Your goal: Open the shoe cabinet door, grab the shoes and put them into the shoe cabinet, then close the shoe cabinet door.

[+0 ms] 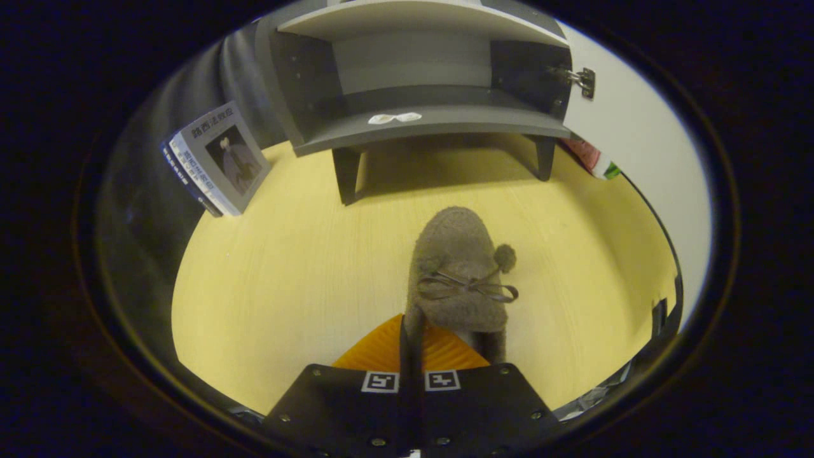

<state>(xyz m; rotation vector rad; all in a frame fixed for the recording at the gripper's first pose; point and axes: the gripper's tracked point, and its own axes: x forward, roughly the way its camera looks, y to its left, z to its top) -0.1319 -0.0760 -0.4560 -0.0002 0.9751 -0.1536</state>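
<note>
- Tongs: closed tight on the heel of the fuzzy grey-brown slipper with bow and pompom.
- Slipper: above the pale wooden desk, facing the open grey shoe cabinet.
- White cabinet door: swung open.

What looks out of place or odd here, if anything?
One thing: a small white scrap lies on the front edge of the open shoe cabinet's lower shelf, like stray litter; I cannot tell what it is. Otherwise nothing stands out. The gripper is shut on the grey slipper's heel rim.
</note>
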